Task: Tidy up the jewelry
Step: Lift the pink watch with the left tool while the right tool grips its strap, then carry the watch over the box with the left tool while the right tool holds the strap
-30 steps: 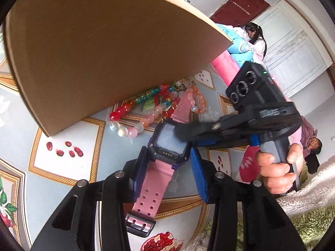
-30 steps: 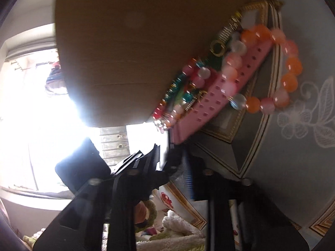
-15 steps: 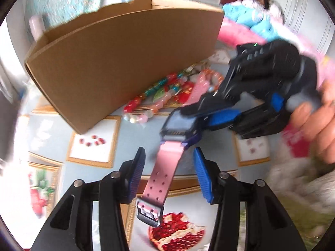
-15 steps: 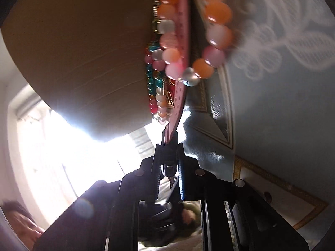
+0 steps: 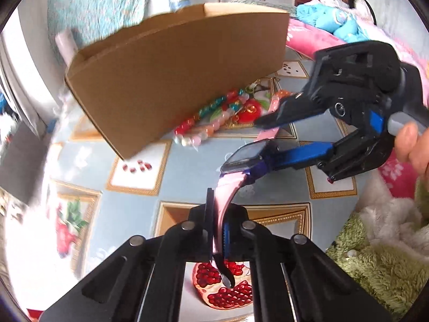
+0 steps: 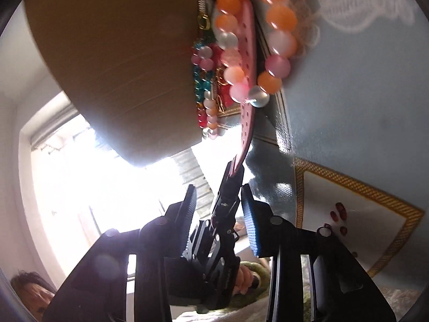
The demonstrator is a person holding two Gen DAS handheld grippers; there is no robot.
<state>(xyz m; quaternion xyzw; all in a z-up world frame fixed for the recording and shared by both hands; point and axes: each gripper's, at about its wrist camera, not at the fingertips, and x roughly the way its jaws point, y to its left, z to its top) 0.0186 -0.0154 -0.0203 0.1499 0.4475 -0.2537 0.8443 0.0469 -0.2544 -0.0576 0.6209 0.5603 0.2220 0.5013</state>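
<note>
Left gripper clamped on pink watch strap, right gripper open around the watch, bead bracelets beside cardboard box on desk

Pink-strap watch raised off cloth; bead bracelets heaped beside cardboard box

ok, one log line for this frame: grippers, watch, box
left gripper: shut on pink smartwatch strap | right gripper: open, jaws either side of watch case | bead bracelets: on table beside cardboard box
</note>
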